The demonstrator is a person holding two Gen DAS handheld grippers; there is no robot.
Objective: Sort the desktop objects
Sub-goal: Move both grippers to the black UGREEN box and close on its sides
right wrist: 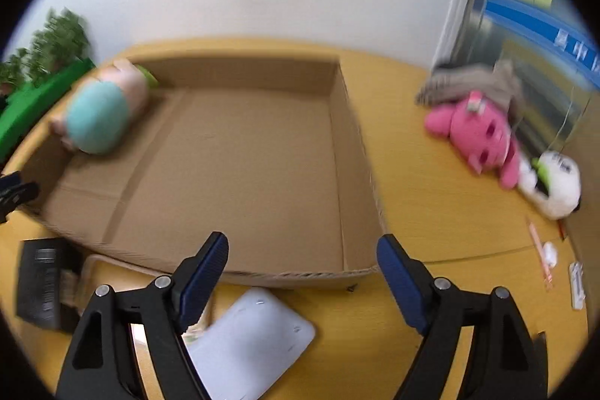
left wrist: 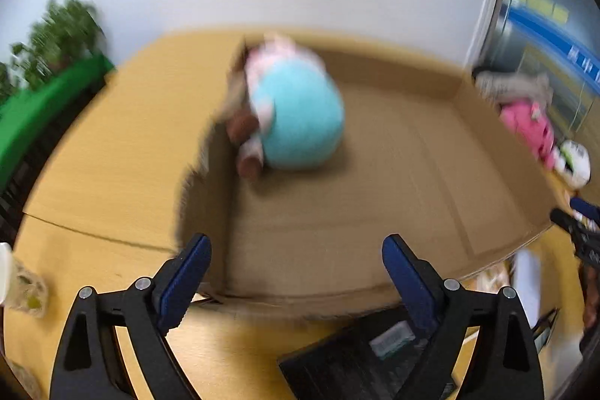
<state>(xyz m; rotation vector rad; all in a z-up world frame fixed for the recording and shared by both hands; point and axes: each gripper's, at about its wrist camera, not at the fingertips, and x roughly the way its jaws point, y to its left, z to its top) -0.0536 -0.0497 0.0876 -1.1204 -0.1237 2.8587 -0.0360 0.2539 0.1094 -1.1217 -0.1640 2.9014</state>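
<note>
Both grippers are hovering wide open and holding nothing above a shallow cardboard box on a wooden desk. One teal-and-pink plush toy is lying inside the box, at its upper left in the right wrist view. A pink plush and a white plush are waiting on the desk at the right of that frame, well apart from the box.

The likely trouble: both views are blurring, so a hurried reach could be missing the soft toys or knocking the white one off the desk edge.

The left gripper is pointing over the box's near wall; the right gripper is aiming at its near right corner, above a white flat device.
</note>
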